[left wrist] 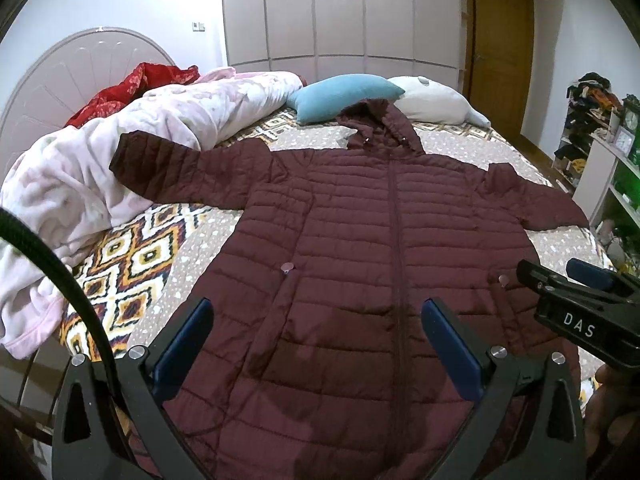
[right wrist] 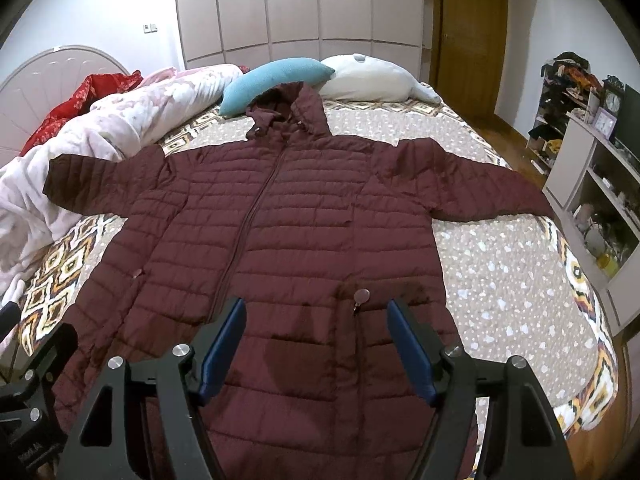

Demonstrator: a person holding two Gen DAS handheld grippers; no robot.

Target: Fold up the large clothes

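Note:
A dark red quilted hooded jacket lies flat and front-up on the bed, zipped, with both sleeves spread sideways and the hood toward the pillows. My left gripper hovers open above the jacket's lower hem area, nothing between its blue pads. My right gripper is open too, over the lower right part of the jacket near a pocket zip pull. In the left wrist view the right gripper shows at the right edge, above the jacket's hem corner.
The bed has a patterned bedspread. A pink-white duvet is bunched along the left under one sleeve. A blue pillow and a white pillow lie past the hood. Shelves stand at the right.

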